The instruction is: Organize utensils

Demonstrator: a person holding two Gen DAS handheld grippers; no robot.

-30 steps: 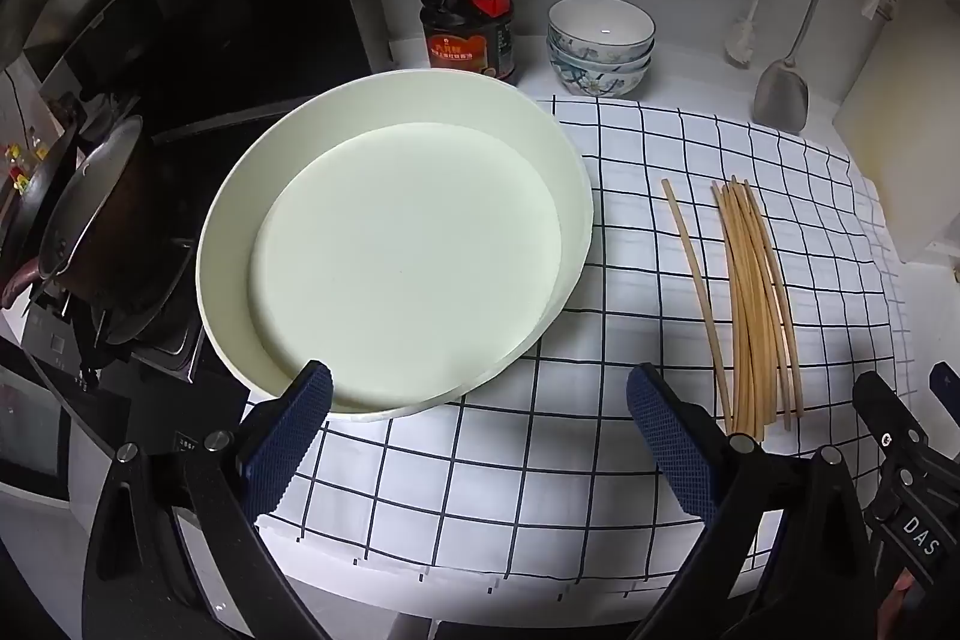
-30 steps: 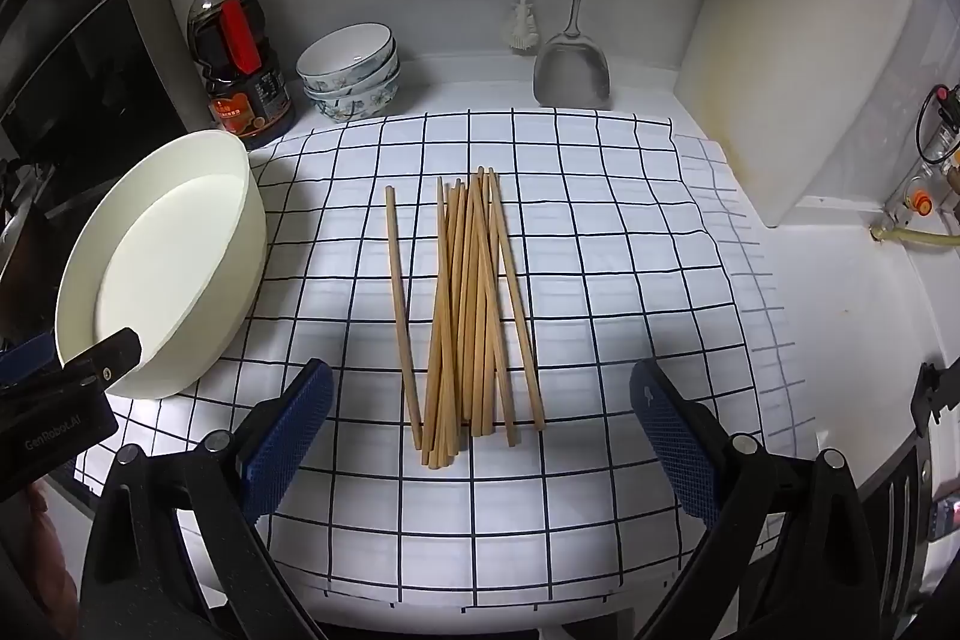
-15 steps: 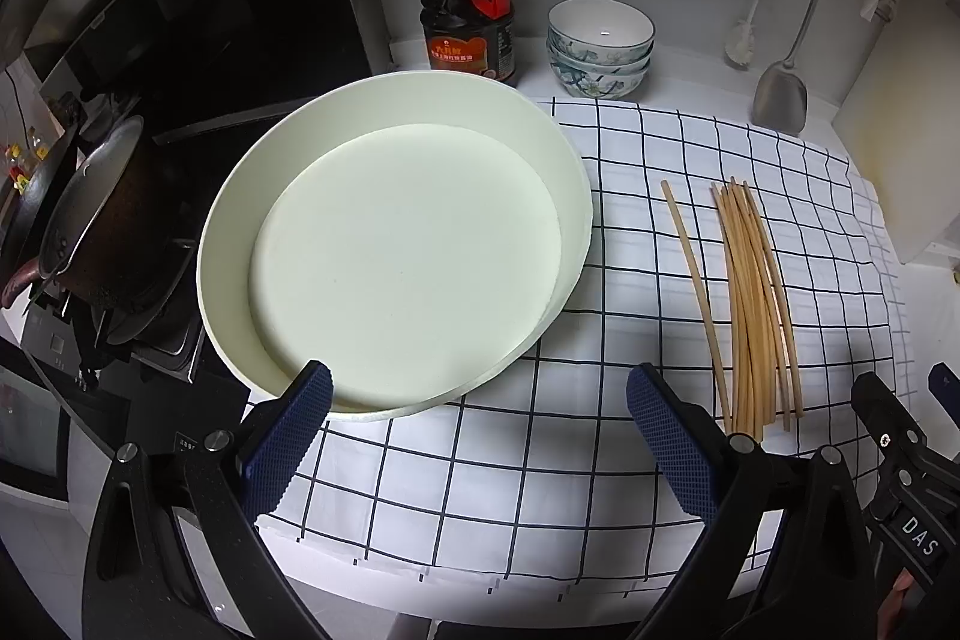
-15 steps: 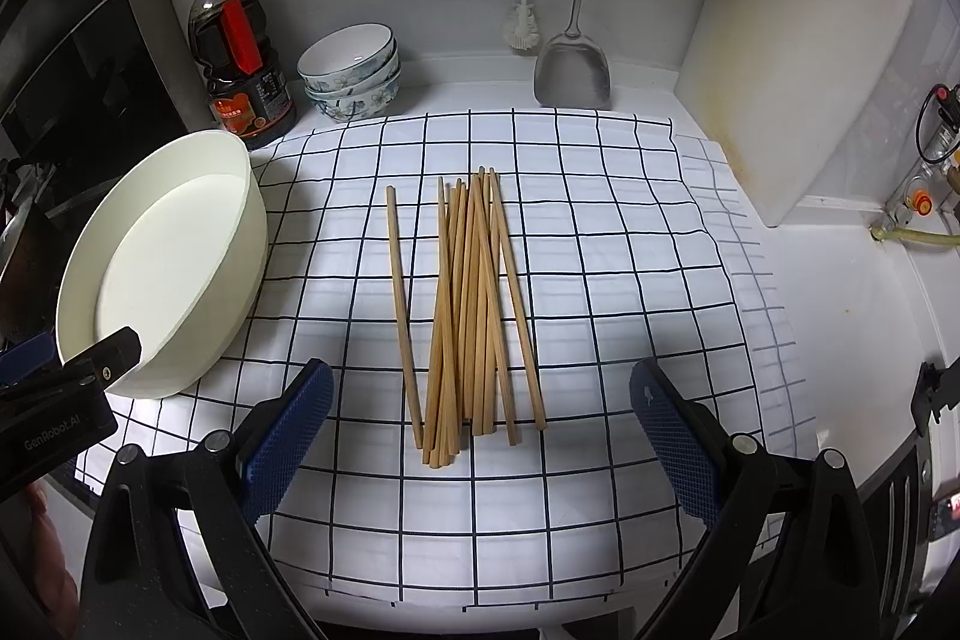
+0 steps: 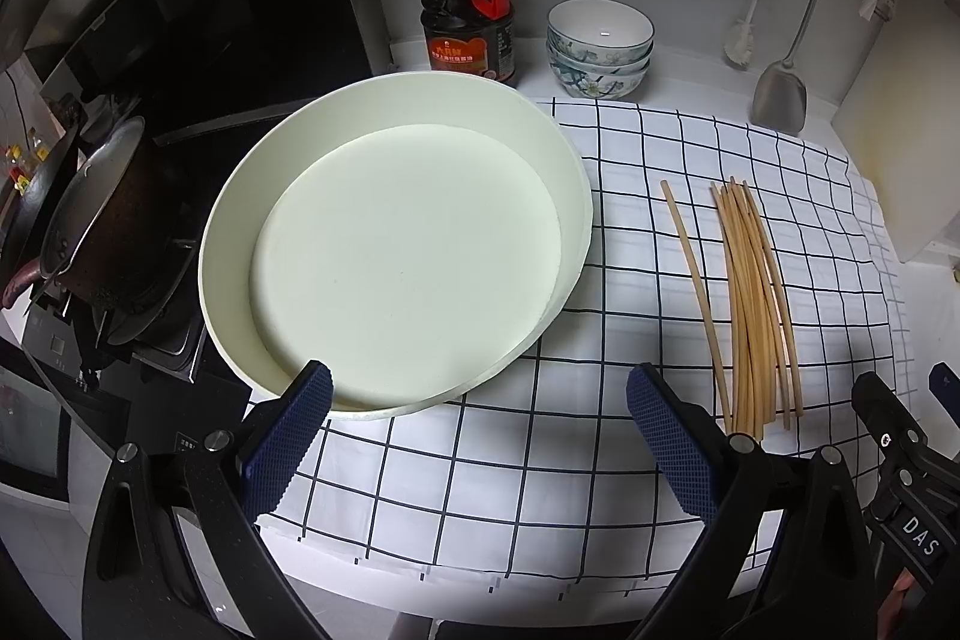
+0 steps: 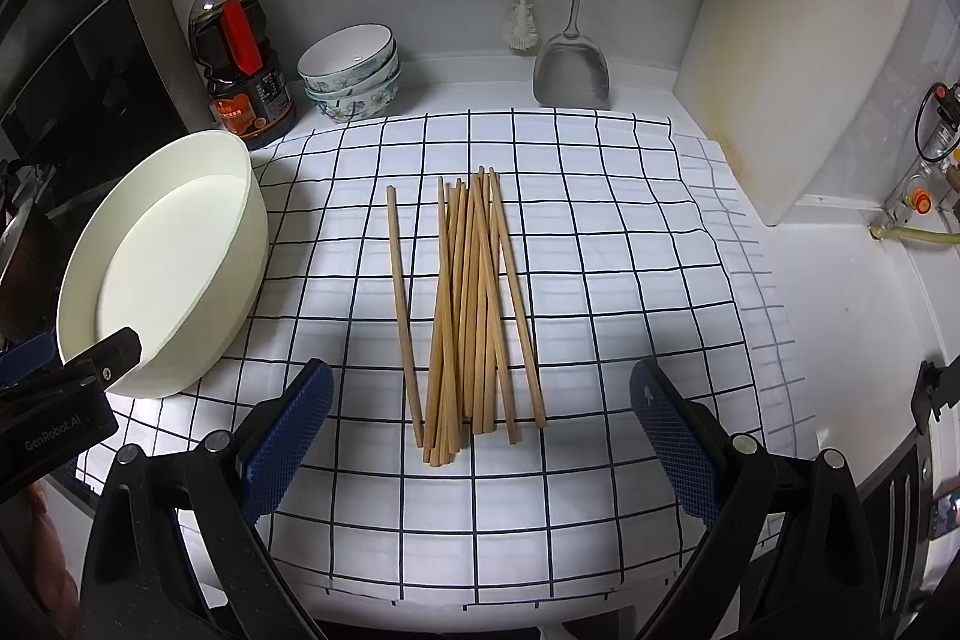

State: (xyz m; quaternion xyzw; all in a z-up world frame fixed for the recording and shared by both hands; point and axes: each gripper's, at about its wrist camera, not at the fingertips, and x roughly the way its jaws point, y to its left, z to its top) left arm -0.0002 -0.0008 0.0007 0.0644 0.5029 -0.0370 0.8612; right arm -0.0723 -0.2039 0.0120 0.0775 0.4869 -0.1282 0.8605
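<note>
Hovering: both tongs, left (image 5: 480,436) and right (image 6: 480,430), gape wide, holding nothing. Chopsticks (image 6: 474,304) lie bundled mid-cloth (one stray at 9 o'clock), white basin (image 6: 162,268) further at 9. Risk: thin round sticks roll, scatter when pinched.

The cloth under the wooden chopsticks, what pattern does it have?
White cloth with a dark grid of squares, clearest in the right wrist view.

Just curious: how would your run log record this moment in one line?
left claw: open, empty | right claw: open, empty | chopsticks: on cloth | basin: empty
</note>
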